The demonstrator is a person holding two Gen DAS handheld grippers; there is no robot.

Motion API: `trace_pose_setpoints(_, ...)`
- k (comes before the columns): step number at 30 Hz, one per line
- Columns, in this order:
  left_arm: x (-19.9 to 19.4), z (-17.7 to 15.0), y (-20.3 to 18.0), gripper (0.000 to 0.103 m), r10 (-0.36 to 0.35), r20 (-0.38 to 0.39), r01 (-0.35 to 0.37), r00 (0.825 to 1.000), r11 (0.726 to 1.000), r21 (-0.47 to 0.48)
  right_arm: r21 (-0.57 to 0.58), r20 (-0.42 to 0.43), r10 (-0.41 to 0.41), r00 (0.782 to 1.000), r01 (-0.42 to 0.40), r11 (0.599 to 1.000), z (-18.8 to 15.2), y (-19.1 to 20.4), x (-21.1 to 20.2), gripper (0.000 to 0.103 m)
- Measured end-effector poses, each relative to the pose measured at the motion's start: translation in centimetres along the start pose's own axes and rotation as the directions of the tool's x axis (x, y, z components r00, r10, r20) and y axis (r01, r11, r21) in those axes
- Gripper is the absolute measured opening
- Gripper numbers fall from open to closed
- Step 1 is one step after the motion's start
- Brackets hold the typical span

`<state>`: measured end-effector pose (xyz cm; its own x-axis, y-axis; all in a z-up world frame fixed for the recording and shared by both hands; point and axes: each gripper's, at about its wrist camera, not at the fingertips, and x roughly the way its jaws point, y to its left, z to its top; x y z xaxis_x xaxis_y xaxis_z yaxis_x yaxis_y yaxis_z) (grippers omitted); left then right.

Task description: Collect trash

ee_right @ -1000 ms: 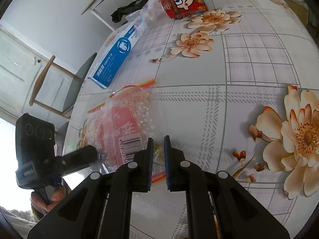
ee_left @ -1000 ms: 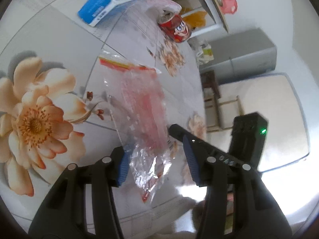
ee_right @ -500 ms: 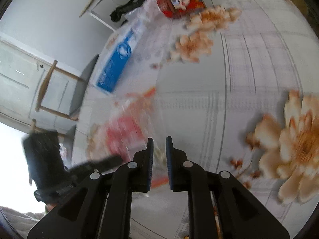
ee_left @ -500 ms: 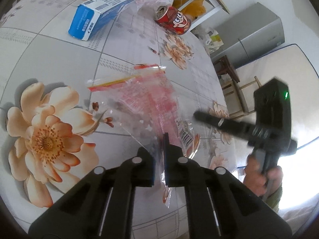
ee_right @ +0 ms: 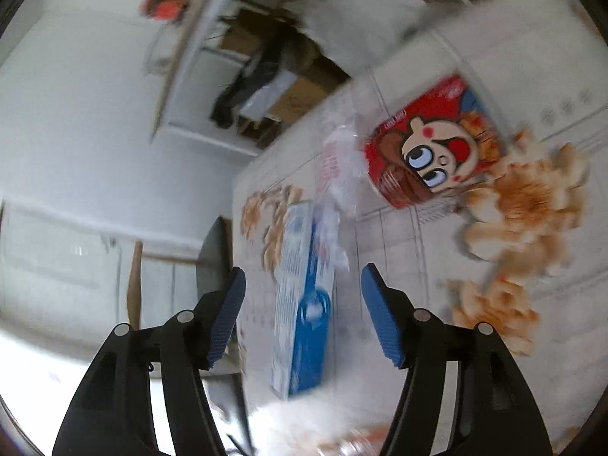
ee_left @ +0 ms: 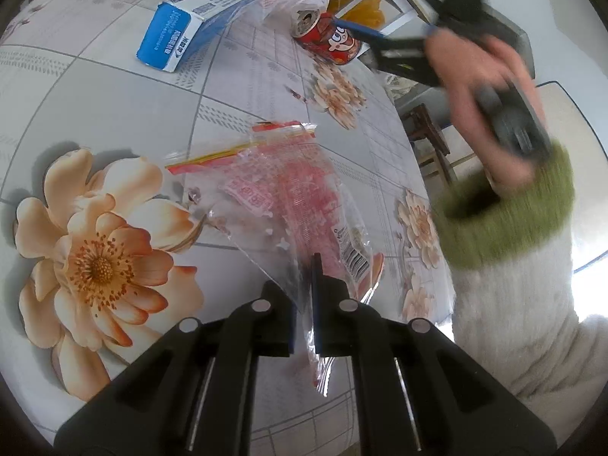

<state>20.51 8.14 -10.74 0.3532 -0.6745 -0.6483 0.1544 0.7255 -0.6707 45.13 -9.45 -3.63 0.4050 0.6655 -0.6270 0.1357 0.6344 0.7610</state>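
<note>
My left gripper (ee_left: 304,304) is shut on the near end of a clear plastic bag with red print (ee_left: 288,197) that lies on the flowered tablecloth (ee_left: 95,95). My right gripper (ee_right: 304,304) is open and empty, held above the far part of the table, over a blue and white box (ee_right: 304,304). The box also shows in the left wrist view (ee_left: 190,34). A red drink can with a cartoon face (ee_right: 433,144) lies on its side beyond the box, next to a crumpled clear wrapper (ee_right: 338,167). The can (ee_left: 330,41) and the right hand's gripper (ee_left: 402,49) are close together in the left wrist view.
The table edge runs near the box on the left in the right wrist view. A wooden chair (ee_right: 136,266) stands beside it. A shelf with clutter (ee_right: 266,76) is behind the table. The person's green-cuffed arm (ee_left: 505,205) reaches across the right side.
My right gripper let go of the bag, swung to the far end of the table and opened over the blue box. My left gripper stays shut on the bag.
</note>
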Motion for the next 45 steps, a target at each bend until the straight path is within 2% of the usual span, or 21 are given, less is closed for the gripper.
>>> trace_pose_setpoints(5,-0.1,0.0,0.2,0.005,-0.008,-0.004,0.008,1.0,1.0,0.008,0.117,0.035,-0.062,0.997,0.058,0.992,1.6,-1.0,4.6,0.062)
trace_pose_setpoints(11,-0.2,0.1,0.3,0.005,-0.014,-0.007,0.014,1.0,1.0,0.009,0.21,0.067,-0.095,0.993,0.079,0.975,2.1,-1.9,7.4,0.062)
trace_pose_setpoints(15,-0.4,0.1,0.4,0.005,-0.016,-0.007,0.016,1.0,1.0,0.008,0.242,0.097,-0.094,0.991,0.068,0.968,2.2,-2.4,7.7,0.053)
trace_pose_setpoints(20,-0.4,0.1,0.4,0.005,-0.017,-0.007,0.017,1.0,1.0,0.007,0.273,0.1,-0.086,0.991,0.055,0.961,2.6,-2.9,8.4,0.036)
trace_pose_setpoints(26,-0.5,0.0,0.4,0.005,-0.016,-0.005,0.016,1.0,1.0,0.006,0.252,0.107,-0.071,0.992,0.042,0.967,2.6,-2.8,7.9,0.018)
trace_pose_setpoints(32,-0.6,-0.2,0.4,0.005,-0.011,-0.001,0.011,1.0,1.0,0.009,0.174,0.133,-0.077,0.988,0.053,0.983,2.1,-2.0,6.1,0.01)
trace_pose_setpoints(39,-0.4,-0.5,-0.1,0.005,-0.004,0.006,0.004,1.0,1.0,0.011,0.081,0.168,-0.073,0.983,0.06,0.995,1.5,-0.6,3.2,0.008)
trace_pose_setpoints(45,-0.2,-0.6,-0.4,0.005,0.001,0.007,-0.001,1.0,1.0,0.014,0.004,0.19,-0.021,0.982,0.02,1.0,0.5,0.7,0.0,0.007)
